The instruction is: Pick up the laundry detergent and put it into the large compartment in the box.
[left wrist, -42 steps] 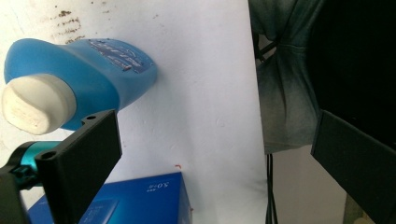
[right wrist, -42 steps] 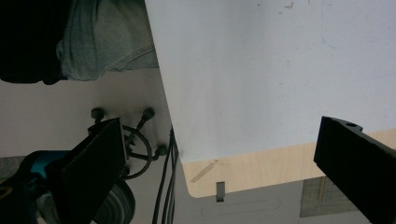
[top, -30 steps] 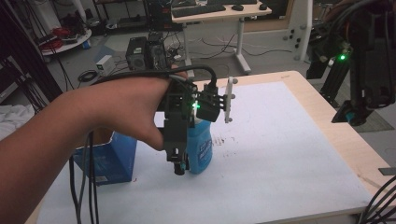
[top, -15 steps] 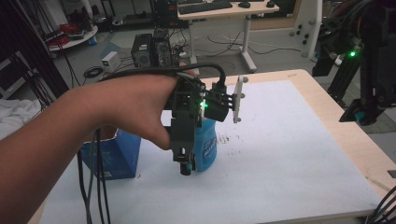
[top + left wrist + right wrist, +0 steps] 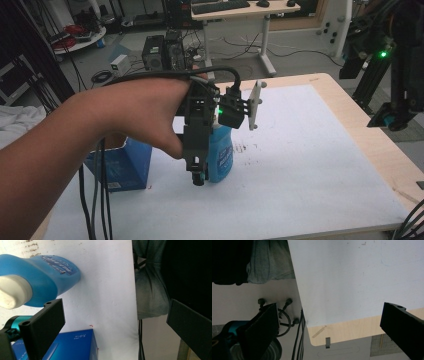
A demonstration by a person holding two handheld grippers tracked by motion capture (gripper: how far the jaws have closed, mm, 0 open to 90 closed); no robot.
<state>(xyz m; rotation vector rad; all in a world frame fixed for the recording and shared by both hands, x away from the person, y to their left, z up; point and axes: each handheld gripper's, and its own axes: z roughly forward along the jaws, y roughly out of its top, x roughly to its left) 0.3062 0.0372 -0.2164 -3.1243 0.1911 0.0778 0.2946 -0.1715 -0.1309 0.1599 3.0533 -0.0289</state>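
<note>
Blue bottle (image 5: 220, 152), upright on white desk (image 5: 310, 165) sheet, white cap on top.
Left gripper (image 5: 198, 176) hangs just beside it, jaws released, nothing held. Blue box (image 5: 122, 167) stands near. Right gripper (image 5: 329, 325) spread wide over the desk corner, empty.

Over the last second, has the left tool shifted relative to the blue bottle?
No clear shift. In the high view the left tool hangs just in front of the blue bottle, with the blue box at its left, as before.
</note>
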